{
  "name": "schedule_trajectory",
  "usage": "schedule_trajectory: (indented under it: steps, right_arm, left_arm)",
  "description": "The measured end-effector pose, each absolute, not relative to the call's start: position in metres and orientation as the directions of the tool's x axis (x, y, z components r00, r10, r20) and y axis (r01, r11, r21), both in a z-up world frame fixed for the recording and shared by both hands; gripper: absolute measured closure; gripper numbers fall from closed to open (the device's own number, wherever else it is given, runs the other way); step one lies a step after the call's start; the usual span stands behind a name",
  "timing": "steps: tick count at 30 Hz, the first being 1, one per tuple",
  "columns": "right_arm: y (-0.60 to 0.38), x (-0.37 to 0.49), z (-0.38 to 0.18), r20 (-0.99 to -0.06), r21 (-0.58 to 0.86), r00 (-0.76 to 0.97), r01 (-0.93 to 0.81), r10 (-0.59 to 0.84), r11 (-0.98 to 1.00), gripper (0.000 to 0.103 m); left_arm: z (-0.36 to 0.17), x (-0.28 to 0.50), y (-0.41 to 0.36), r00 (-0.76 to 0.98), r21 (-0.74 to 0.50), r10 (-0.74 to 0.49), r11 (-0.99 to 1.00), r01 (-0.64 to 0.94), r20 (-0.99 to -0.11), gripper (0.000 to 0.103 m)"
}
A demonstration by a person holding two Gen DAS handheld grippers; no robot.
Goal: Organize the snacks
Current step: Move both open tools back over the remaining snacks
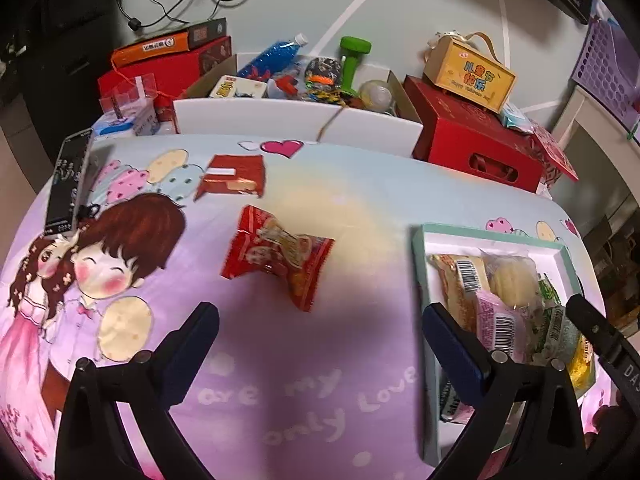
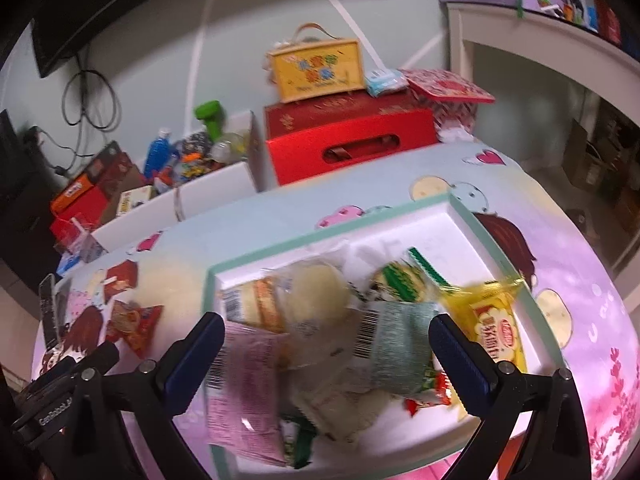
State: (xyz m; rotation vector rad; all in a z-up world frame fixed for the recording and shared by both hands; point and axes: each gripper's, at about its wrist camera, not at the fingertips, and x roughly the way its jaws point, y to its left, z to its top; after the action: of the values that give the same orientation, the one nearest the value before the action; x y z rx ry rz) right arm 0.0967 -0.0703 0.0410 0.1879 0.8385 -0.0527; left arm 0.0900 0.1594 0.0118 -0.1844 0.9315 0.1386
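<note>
Nearest the lens: left gripper (image 1: pixel 320 344), fingers spread wide and holding nothing, poised over bare cloth; right gripper (image 2: pixel 326 354), likewise spread and empty, hovering above the tray's contents. Tabletop (image 1: pixel 280 400), largest item, covered in a cartoon-print cloth in pink and pale blue. Snack tray (image 2: pixel 280 246), white with a mint-green rim, at 3 o'clock in the left wrist view; it holds a loose heap of wrapped snacks, among them a yellow packet (image 2: pixel 496 332) at its 3 o'clock edge, a grey-green packet (image 2: pixel 400 344) and a pink packet (image 2: pixel 244 392). Red snack bag (image 1: pixel 276 256), lying on the cloth just beyond the left gripper at 12 o'clock, outside the tray. Red wafer packet (image 1: pixel 232 178), farther off at 11 o'clock, also outside. Judged progress: most snacks gathered, two red items left to collect, the nearer bag being the likely next pick for the left gripper.
</note>
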Motion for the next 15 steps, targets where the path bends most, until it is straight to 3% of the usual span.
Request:
schedule_trajectory:
  steps: [15]
  right_arm:
    - [0.026, 0.090, 0.042, -0.731, 0.176, 0.660, -0.063, 0.173, 0.982, 0.000]
  left_arm:
    - [0.008, 0.067, 0.252, 0.544, -0.046, 0.188, 0.921, -0.387, -0.817, 0.002]
